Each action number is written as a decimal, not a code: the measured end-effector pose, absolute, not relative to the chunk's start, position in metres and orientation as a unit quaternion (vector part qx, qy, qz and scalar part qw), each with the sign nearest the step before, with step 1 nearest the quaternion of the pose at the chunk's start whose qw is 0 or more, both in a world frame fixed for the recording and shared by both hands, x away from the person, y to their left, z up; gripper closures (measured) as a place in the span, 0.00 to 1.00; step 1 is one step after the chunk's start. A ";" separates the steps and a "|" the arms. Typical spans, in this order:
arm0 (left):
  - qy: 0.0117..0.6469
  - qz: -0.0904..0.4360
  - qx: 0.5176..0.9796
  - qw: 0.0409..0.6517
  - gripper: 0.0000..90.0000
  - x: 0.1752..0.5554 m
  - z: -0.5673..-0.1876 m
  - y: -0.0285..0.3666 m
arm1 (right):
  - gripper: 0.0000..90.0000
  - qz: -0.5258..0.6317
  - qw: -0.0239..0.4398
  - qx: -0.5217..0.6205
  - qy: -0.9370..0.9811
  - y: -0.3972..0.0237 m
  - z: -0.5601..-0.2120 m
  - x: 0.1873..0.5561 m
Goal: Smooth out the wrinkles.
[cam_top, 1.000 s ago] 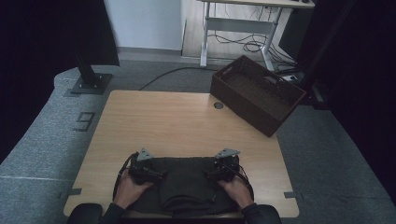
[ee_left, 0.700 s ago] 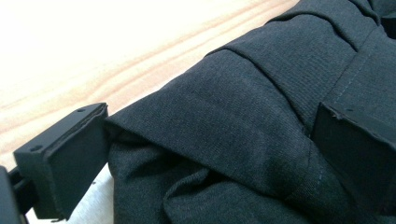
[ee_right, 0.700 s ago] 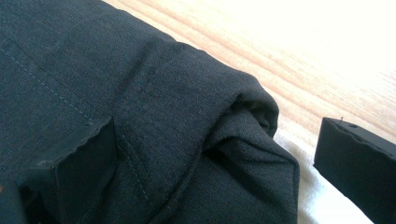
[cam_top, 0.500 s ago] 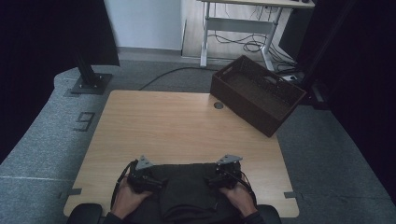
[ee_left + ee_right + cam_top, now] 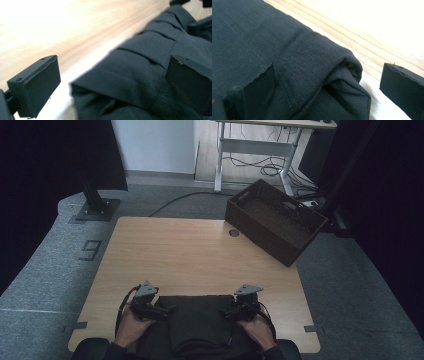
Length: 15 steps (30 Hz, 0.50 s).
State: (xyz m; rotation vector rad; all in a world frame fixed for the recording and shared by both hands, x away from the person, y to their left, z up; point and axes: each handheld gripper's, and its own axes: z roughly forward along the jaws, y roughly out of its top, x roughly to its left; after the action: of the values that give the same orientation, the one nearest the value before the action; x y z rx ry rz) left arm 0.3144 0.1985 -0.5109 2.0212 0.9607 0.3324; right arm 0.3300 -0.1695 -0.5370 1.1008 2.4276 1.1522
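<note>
The left hand-held black gripper (image 5: 162,310) sits at the left edge of a dark charcoal folded cloth garment (image 5: 200,325), and the right hand-held black gripper (image 5: 227,311) sits at its right edge. Both rest low over the near edge of a light wooden rectangular table (image 5: 190,255), each held by a hand coming in from the bottom of the high view.

In the left gripper view, the left gripper (image 5: 110,85) has its jaws spread wide, one over bare wood and the other over the fabric, with the folded corner of the garment (image 5: 140,75) lying between them. In the right gripper view, the right gripper (image 5: 327,90) is likewise spread wide, one jaw over the cloth and the other over the tabletop, with a rounded folded corner of the garment (image 5: 294,62) between them. Neither is clamped on the fabric.

The garment is a matte, finely woven, near-black cloth. It lies in several flat layers, with soft creases running across it and a stitched seam visible. Its far edge is straight, parallel to the table's near edge, and its lower part reaches the table's near edge between the person's forearms.

Near the far right corner of the table stands a dark brown woven rectangular basket (image 5: 275,222), well apart from the garment.
</note>
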 end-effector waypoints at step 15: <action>0.449 0.187 0.800 0.352 0.00 0.335 -0.533 0.254 | 0.00 0.416 0.142 0.405 0.802 -0.197 -0.524 0.340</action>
State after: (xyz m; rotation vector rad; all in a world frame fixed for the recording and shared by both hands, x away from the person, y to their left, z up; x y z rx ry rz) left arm 0.3349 0.2539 -0.5328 2.0698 1.1629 0.4835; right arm 0.3401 -0.1970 -0.5237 1.1695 2.3138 1.2019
